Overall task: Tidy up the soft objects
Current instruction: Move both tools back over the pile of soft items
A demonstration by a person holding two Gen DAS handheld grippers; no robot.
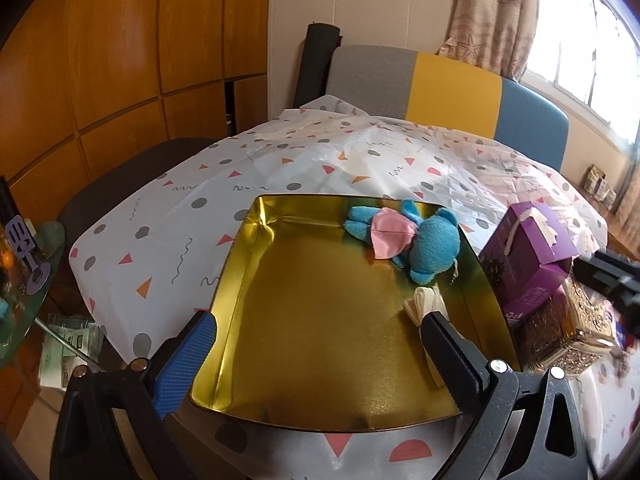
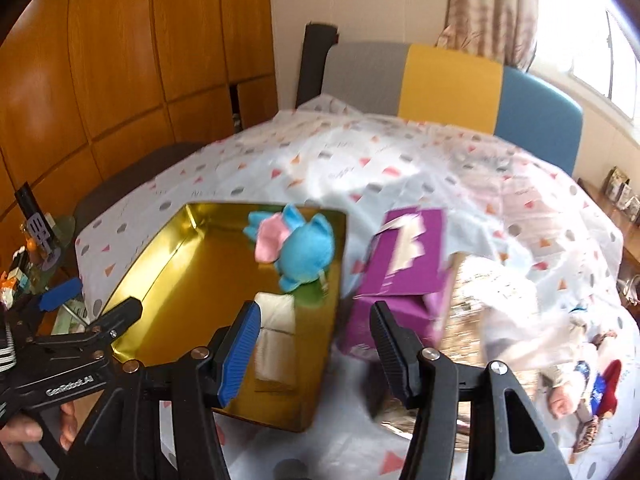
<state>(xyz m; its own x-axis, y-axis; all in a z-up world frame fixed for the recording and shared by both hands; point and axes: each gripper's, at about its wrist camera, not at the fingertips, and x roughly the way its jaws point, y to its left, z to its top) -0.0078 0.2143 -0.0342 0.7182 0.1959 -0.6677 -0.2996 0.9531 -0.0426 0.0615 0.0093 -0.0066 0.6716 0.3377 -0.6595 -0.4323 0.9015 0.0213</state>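
Patterned tablecloth (image 1: 208, 200) covers table. Gold tin tray (image 1: 320, 344) holds blue plush toy (image 1: 428, 244) at its 1 o'clock corner and cream folded cloth (image 2: 276, 336) below it. Purple box (image 1: 532, 248) lies at tray's 3 o'clock. Left gripper (image 1: 320, 340) released, straddling tray; right gripper (image 2: 316, 344) released, empty.

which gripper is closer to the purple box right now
Right. The right gripper hovers open just in front of the purple box, one finger overlapping its near side. The left gripper straddles the gold tin, left of the box.
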